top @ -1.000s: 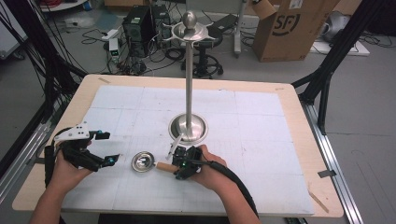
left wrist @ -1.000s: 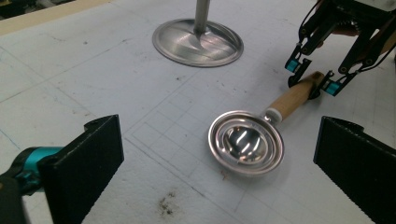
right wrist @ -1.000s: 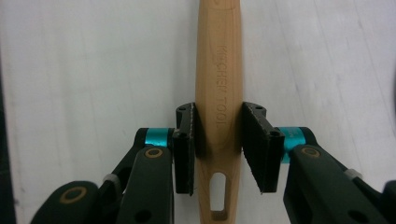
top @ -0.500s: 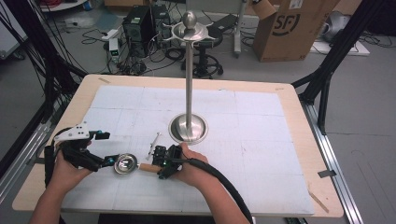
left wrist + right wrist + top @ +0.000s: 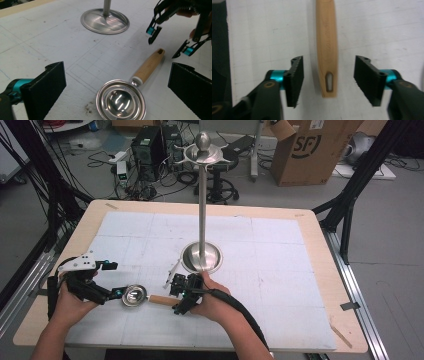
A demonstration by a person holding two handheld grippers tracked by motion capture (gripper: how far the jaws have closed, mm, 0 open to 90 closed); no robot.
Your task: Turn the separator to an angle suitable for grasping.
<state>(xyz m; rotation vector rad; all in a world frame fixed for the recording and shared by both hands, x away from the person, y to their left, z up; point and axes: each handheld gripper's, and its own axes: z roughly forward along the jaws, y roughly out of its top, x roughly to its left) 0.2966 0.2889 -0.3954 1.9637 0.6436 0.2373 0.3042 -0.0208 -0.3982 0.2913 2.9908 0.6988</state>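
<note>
A small steel ladle with a wooden handle lies on the white mat near the front edge. My left gripper is open, and its black pads stand wide on either side of the bowl without touching it. My right gripper has just been opening. The tip of the handle lies between its pads with a gap on each side. The left gripper view shows the right gripper just beyond the handle's end.
A tall steel stand rises from a round base at the middle of the mat, just behind my right hand. Its hooked crown is high above. The wooden table edge runs close to my left forearm.
The right gripper brought the ladle leftward until the bowl came between the left gripper's jaws, then opened off the handle. The left gripper stayed in place.
</note>
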